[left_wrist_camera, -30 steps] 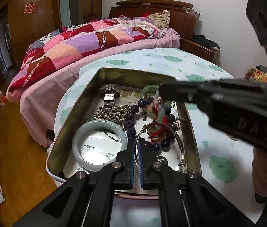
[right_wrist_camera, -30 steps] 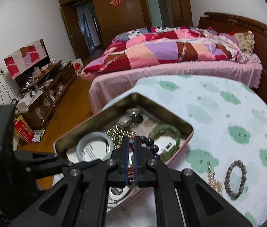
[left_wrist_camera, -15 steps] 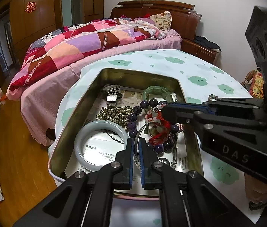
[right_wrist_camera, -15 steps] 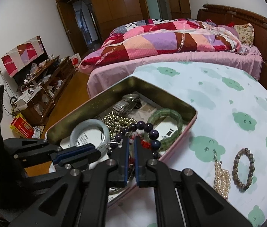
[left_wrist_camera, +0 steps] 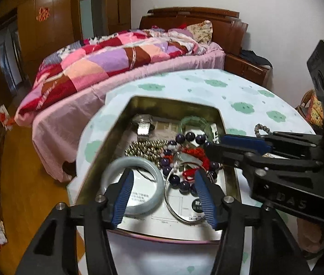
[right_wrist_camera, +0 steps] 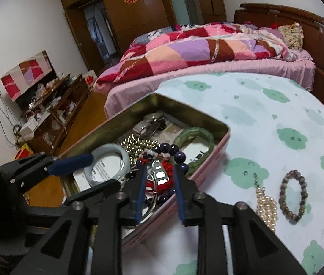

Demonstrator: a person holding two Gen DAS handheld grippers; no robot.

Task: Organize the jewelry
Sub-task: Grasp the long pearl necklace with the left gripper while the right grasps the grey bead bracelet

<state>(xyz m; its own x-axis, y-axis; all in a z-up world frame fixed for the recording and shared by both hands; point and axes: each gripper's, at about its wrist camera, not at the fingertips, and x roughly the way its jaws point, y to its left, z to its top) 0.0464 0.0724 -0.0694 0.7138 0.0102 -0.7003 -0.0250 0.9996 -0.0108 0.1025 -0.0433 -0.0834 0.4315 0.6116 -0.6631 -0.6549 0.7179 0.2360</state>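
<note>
A: What surface carries the work?
B: A round table (right_wrist_camera: pixel 265 105) under a pale cloth printed with green cloud shapes. On it sits an open metal tin (left_wrist_camera: pixel 118 126), gold inside and pink outside, near the table's edge.

A: Where is the jewelry?
B: Inside the tin: a pale bangle (left_wrist_camera: pixel 136 183), a green bangle (right_wrist_camera: pixel 194 137), a purple bead bracelet (left_wrist_camera: pixel 185 160) with red cord, a gold bead chain (left_wrist_camera: pixel 143 149) and a watch (left_wrist_camera: pixel 144 126). On the cloth beside the tin lie a pearl strand (right_wrist_camera: pixel 266 206) and a grey-brown bead bracelet (right_wrist_camera: pixel 293 194), close together.

A: And the tongs?
B: The left gripper (left_wrist_camera: pixel 162 194) is spread wide over the tin's near end, holding nothing. The right gripper (right_wrist_camera: pixel 159 188) is parted over the red cord, also holding nothing.

A: The room?
B: A bed (right_wrist_camera: pixel 207 52) with a patchwork quilt just behind the table, dark wooden wardrobes (right_wrist_camera: pixel 139 18), a wood floor (left_wrist_camera: pixel 24 171) and a cluttered low cabinet (right_wrist_camera: pixel 54 119) by the wall.
</note>
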